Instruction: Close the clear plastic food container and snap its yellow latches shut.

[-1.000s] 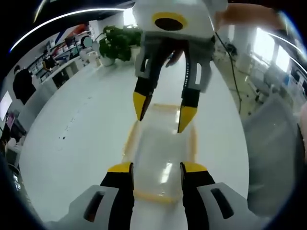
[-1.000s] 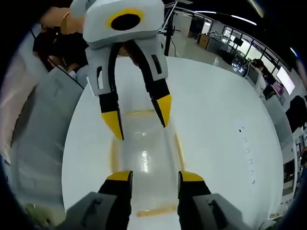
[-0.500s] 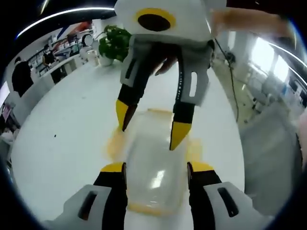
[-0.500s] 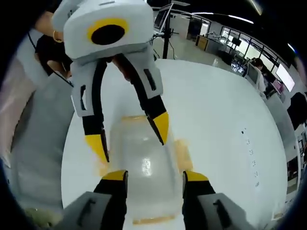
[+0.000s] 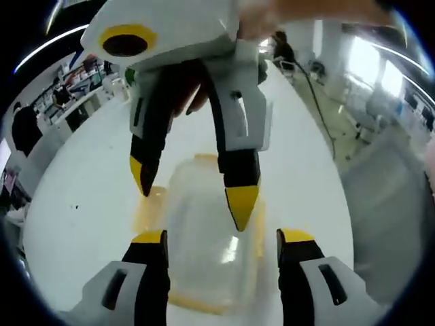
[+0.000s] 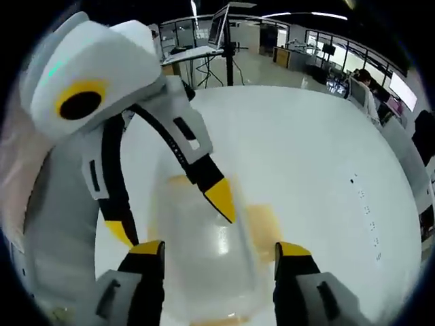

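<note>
One clear container between two grippers on a round white table.

The white table (image 5: pixel 88 204) spreads wide under an open office with desks and ceiling strip lights; a black cable (image 5: pixel 319 102) trails across the floor past its far edge. One clear plastic food container (image 5: pixel 204 251) sits on the table with its lid on, lying between the spread jaws of the left gripper (image 5: pixel 221 238), and in the right gripper view between the spread jaws of the right gripper (image 6: pixel 221 250), neither pair clamped on it. Each gripper points its yellow-tipped jaws down at the container from opposite ends. Yellow latches show at the container's sides, one (image 6: pixel 264 224) plainest in the right gripper view; their count and whether they are snapped cannot be told through the blur.
</note>
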Demonstrator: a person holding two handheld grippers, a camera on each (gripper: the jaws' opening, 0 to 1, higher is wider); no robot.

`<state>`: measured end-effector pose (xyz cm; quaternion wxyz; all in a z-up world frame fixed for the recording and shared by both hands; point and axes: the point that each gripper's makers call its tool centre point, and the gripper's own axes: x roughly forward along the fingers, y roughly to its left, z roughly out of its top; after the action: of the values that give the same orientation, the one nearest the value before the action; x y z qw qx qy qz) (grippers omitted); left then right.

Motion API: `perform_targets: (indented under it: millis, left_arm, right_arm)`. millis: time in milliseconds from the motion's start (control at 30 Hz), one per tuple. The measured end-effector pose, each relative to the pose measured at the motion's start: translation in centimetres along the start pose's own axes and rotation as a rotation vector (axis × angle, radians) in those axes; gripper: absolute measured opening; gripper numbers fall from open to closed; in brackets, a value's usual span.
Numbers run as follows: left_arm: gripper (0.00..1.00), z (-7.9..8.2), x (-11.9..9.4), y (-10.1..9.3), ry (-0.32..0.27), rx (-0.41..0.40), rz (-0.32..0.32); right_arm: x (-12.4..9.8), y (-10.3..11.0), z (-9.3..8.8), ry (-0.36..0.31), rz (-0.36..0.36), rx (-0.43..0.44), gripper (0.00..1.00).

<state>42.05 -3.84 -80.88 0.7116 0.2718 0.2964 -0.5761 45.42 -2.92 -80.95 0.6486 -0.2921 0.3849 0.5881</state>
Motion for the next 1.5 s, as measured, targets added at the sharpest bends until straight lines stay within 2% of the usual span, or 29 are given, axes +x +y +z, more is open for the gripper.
perform_targets:
  millis: [133, 400, 433, 467, 667, 900, 1067, 1167, 1300, 1500]
  left_arm:
    - [0.61, 0.0, 0.1, -0.1, 0.001, 0.015, 0.001]
    - [0.6, 0.0, 0.2, -0.1, -0.001, 0.019, 0.009]
    - [0.59, 0.0, 0.2, 0.0, 0.002, 0.028, 0.016]
    - [0.59, -0.3, 0.2, 0.1, 0.027, 0.072, 0.028]
    - [0.57, -0.4, 0.4, 0.2, 0.028, 0.084, 0.053]
    - [0.57, -0.6, 0.7, 0.1, 0.038, 0.139, 0.091]
    - [0.56, -0.6, 0.7, 0.2, 0.02, 0.137, 0.107]
    - [0.54, -0.5, 0.7, 0.0, 0.009, 0.15, 0.095]
    - [0.54, -0.5, 0.7, 0.1, 0.012, 0.146, 0.094]
    - [0.53, -0.5, 0.9, 0.0, 0.037, 0.14, 0.112]
  right_arm:
    - [0.3, 0.0, 0.0, 0.007, 0.013, -0.003, 0.65]
    - [1.0, -0.1, 0.4, -0.022, 0.041, 0.052, 0.62]
    - [1.1, -0.1, 0.3, -0.022, 0.045, 0.057, 0.62]
    - [1.2, -0.1, 0.3, -0.022, 0.05, 0.061, 0.62]
    - [1.6, 0.1, 0.1, -0.014, 0.095, 0.088, 0.63]
    - [1.7, -0.2, 0.0, 0.028, 0.144, 0.099, 0.59]
    - [1.7, -0.2, -0.1, 0.039, 0.173, 0.106, 0.56]
    - [1.7, -0.2, -0.1, 0.058, 0.193, 0.109, 0.54]
    - [1.7, -0.4, -0.1, 0.068, 0.219, 0.119, 0.5]
    - [1.9, -0.4, -0.2, 0.099, 0.246, 0.117, 0.49]
